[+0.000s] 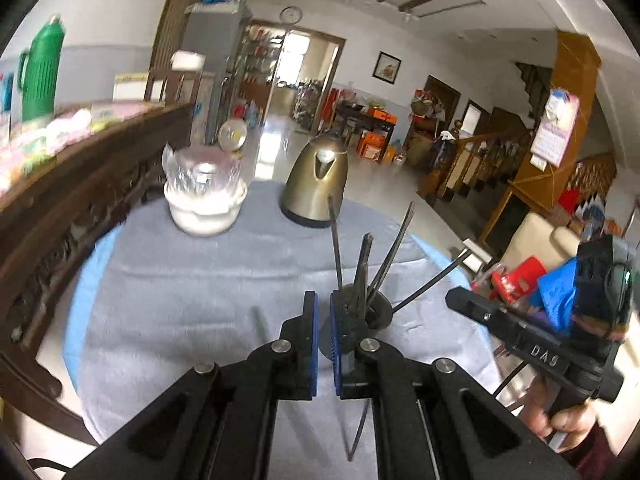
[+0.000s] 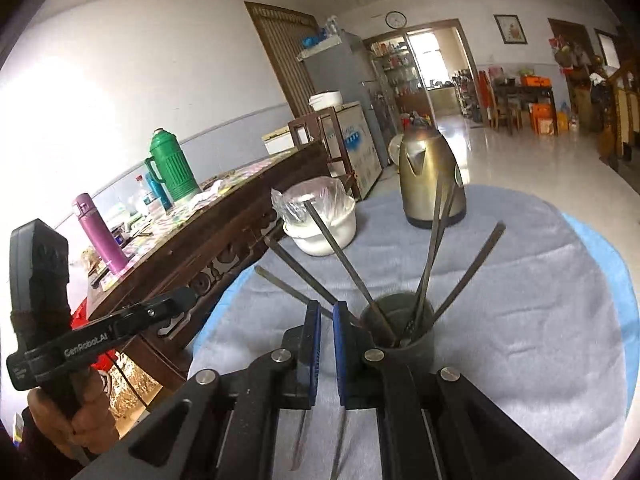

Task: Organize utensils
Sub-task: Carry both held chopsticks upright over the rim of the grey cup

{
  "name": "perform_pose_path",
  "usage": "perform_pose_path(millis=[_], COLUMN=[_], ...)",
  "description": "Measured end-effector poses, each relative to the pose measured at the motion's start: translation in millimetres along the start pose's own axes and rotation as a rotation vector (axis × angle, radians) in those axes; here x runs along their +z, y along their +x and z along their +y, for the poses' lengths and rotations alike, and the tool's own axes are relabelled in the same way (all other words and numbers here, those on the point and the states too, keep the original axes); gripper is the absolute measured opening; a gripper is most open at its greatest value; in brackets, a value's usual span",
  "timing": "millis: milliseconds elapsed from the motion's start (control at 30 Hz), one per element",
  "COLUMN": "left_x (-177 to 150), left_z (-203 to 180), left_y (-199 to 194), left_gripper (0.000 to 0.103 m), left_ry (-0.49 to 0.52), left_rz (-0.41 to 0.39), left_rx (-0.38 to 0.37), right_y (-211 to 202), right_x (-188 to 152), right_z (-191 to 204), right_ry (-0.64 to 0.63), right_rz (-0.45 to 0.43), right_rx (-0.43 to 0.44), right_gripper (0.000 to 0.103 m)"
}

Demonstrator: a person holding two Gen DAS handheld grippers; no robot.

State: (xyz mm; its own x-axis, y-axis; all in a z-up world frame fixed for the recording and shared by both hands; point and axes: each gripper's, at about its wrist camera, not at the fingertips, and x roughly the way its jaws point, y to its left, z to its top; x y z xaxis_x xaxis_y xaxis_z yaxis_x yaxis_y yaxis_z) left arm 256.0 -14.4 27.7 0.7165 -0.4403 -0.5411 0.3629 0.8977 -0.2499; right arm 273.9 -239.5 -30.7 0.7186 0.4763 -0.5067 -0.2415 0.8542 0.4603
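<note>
Blue pads: both pairs of fingers carry blue pads on black frames.
Left gripper: fingers clenched, pads nearly touching, nothing gripped between them.
Right gripper: fingers clenched likewise, empty; two thin metal pieces lie on the cloth below it.
Writing: "GenRobot.AI" in white on the left gripper's body, seen from the right wrist view; "DAS" embossed on the right gripper's body, seen from the left wrist view.
Hands: a hand grips the left handle; another hand grips the right handle.
Utensil holder: dark round cup standing upright on the tabletop, just beyond the fingers.
Chopsticks: several dark sticks stand in the cup, fanned outward at different tilts.
Tabletop: round, covered with grey cloth over a blue edge.
White bowl: farther back on the left, topped with clear plastic wrap.
Kettle: brass-coloured, at the far edge of the tabletop.
Green thermos: on the wooden sideboard beyond; any label too blurred to read.
</note>
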Motion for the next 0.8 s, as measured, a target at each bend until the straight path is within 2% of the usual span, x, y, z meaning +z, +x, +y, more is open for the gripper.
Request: perform_pose_path(millis=[67, 133, 200, 300, 367, 400, 467, 500, 533, 567, 600, 633, 700, 767, 800], left_x=[-1.4, -5.3, -10.7, -26.0, -37.0, -38.9, -45.7, -48.4, -51.5, -53.8, -55.0, -57.1, -61.3, -62.5, -62.4], left_z=[4.4, 19.1, 30.7, 49.1, 53.5, 53.6, 53.4, 52.7, 51.0, 49.7, 49.7, 49.0, 51.9, 52.6, 52.9], left_y=[4.1, 14.2, 23.0, 48.3, 58.3, 62.1, 76.3, 83.8, 88.6, 94.9, 98.0, 102.5, 111.2, 115.0, 116.1], left_gripper=[0.006, 0.006, 0.006, 0.006, 0.006, 0.008, 0.019, 0.027, 0.029, 0.029, 0.029, 0.029, 0.029, 0.029, 0.029], left_ry=[-0.015, -0.082, -0.123, -0.173, -0.209, -0.214, -0.216, -0.217, -0.214, -0.206, -0.201, -0.197, -0.197, -0.184, -0.175], left_rz=[0.009, 0.061, 0.108, 0.226, 0.284, 0.296, 0.337, 0.354, 0.365, 0.379, 0.388, 0.398, 0.414, 0.426, 0.430], left_rx=[0.016, 0.000, 0.022, 0.033, 0.021, 0.014, 0.004, 0.001, -0.001, 0.002, 0.007, 0.013, 0.013, 0.021, 0.026], right_y=[2.5, 6.1, 10.2, 16.5, 26.3, 30.7, 39.5, 44.0, 48.7, 52.0, 54.4, 57.4, 69.6, 89.3, 96.9], right_x=[-1.3, -6.0, -12.6, -22.1, -29.5, -33.0, -38.5, -40.9, -43.2, -44.7, -46.4, -47.4, -47.2, -48.5, -49.2], right_z=[1.0, 0.0, -3.9, -19.4, -31.5, -36.0, -44.5, -47.3, -49.4, -50.7, -51.5, -51.5, -50.0, -49.5, -48.9], right_ry=[-0.001, -0.004, 0.011, 0.072, 0.131, 0.155, 0.189, 0.198, 0.211, 0.222, 0.230, 0.228, 0.216, 0.231, 0.232], right_rz=[0.028, 0.045, 0.066, 0.114, 0.178, 0.201, 0.233, 0.246, 0.259, 0.263, 0.251, 0.232, 0.253, 0.310, 0.330], right_rx=[-0.008, -0.014, -0.011, -0.023, -0.004, 0.009, 0.019, 0.016, 0.023, 0.034, 0.046, 0.050, 0.040, 0.039, 0.035], right_gripper=[0.007, 0.007, 0.007, 0.009, 0.009, 0.010, 0.015, 0.023, 0.037, 0.045, 0.061, 0.061, 0.058, 0.039, 0.036])
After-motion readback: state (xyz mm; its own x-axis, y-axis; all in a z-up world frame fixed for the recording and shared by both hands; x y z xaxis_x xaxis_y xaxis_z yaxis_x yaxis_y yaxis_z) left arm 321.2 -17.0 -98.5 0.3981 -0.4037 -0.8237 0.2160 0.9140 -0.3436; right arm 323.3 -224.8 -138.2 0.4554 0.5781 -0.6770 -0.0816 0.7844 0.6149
